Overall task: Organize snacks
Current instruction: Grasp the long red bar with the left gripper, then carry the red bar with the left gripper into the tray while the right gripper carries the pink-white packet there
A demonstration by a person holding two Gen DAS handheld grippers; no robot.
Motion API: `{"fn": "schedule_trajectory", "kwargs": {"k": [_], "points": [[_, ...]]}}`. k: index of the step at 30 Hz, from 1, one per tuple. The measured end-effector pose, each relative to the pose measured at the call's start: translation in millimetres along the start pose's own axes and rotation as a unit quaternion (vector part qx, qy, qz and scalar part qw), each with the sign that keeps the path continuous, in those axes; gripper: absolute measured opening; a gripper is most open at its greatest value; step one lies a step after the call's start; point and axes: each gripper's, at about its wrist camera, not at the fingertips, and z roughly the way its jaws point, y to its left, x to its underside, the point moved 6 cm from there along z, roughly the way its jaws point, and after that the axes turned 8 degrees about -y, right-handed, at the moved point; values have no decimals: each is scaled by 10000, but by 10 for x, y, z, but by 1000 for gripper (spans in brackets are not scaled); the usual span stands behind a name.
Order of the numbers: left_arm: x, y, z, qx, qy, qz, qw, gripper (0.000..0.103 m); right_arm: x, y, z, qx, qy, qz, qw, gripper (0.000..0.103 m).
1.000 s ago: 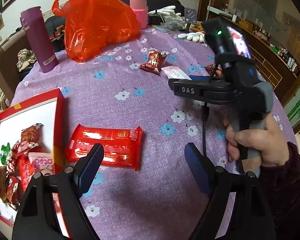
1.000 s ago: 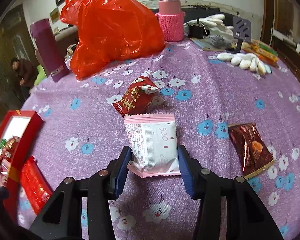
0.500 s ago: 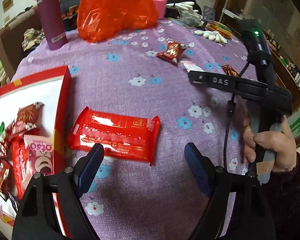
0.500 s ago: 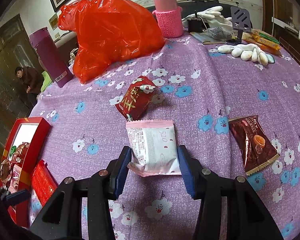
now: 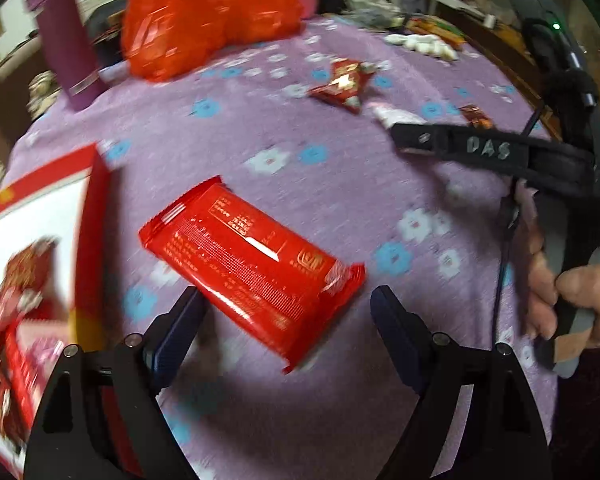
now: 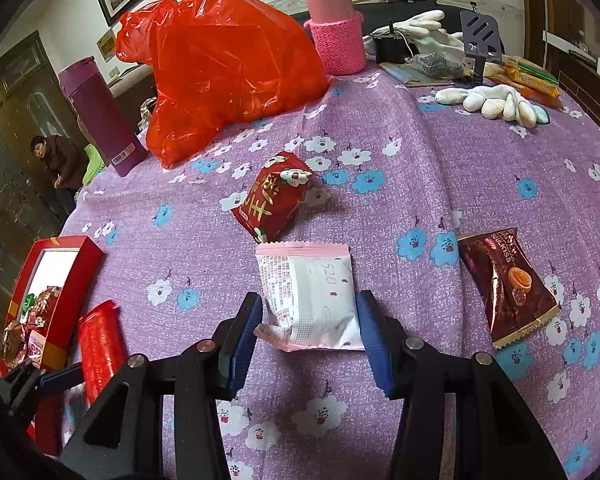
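Observation:
My left gripper [image 5: 288,320] is open, its fingers on either side of the near end of a long red snack pack [image 5: 252,264] that lies slanted on the purple cloth; the view is blurred. A red box [image 5: 94,216] with several snacks in it lies at the left. My right gripper [image 6: 310,328] is shut on a white and pink snack packet [image 6: 308,296] and holds it by its near end. A small red packet [image 6: 274,196] lies beyond it and a brown packet [image 6: 508,284] to its right. The right gripper also shows in the left wrist view [image 5: 416,138].
An orange-red plastic bag [image 6: 224,68], a purple flask [image 6: 100,116] and a pink-sleeved bottle [image 6: 334,28] stand at the back of the table. White gloves [image 6: 496,104] and clutter lie at the back right. The red box [image 6: 56,280] is at the table's left edge.
My left gripper has moved forward and turned, so the long red pack now lies slanted between its fingers. My right gripper has lifted a little, still holding the white packet.

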Motion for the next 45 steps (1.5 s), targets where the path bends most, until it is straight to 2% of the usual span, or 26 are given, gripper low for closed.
{"fn": "schedule_trajectory", "kwargs": {"k": [3, 8, 15, 19, 21, 23, 28, 32, 34, 38, 42, 45], "points": [[-149, -43, 134, -121, 70, 46, 9999, 85, 1, 2, -1, -4, 0, -2, 10000, 52], [-264, -44, 206, -136, 152, -296, 9994, 85, -3, -19, -3, -75, 14, 80, 9999, 52], [-192, -94, 173, -207, -166, -124, 9996, 84, 5, -25, -16, -116, 57, 156, 9998, 52], [-199, -135, 164, -232, -357, 25, 9991, 70, 12, -10, -16, -90, 54, 93, 9999, 52], [-216, -141, 156, -229, -422, 46, 9988, 54, 21, 11, -15, -44, 46, 5, 10000, 52], [-219, -130, 143, -199, -476, 40, 9987, 46, 23, 17, -14, -24, 38, -39, 10000, 52], [-181, -85, 89, -41, -538, -138, 9984, 44, 17, -9, -18, -47, 25, -4, 10000, 49], [-130, -88, 36, 83, -564, -273, 9980, 44, 0, -54, -27, -205, 33, 217, 9996, 48], [-106, -112, 9, 148, -559, -301, 9979, 44, 2, -53, -36, -445, 75, 394, 9982, 47], [-52, -142, -51, 99, -607, -232, 9978, 44, 10, -47, -26, -1118, 257, 876, 9895, 47], [-7, -137, -119, 97, -666, -239, 9974, 44, 21, -64, -14, -1498, 379, 1230, 9803, 46], [-3, -116, -210, 65, -760, -217, 9969, 44, 24, -71, -17, -1601, 403, 1356, 9769, 46]]}}
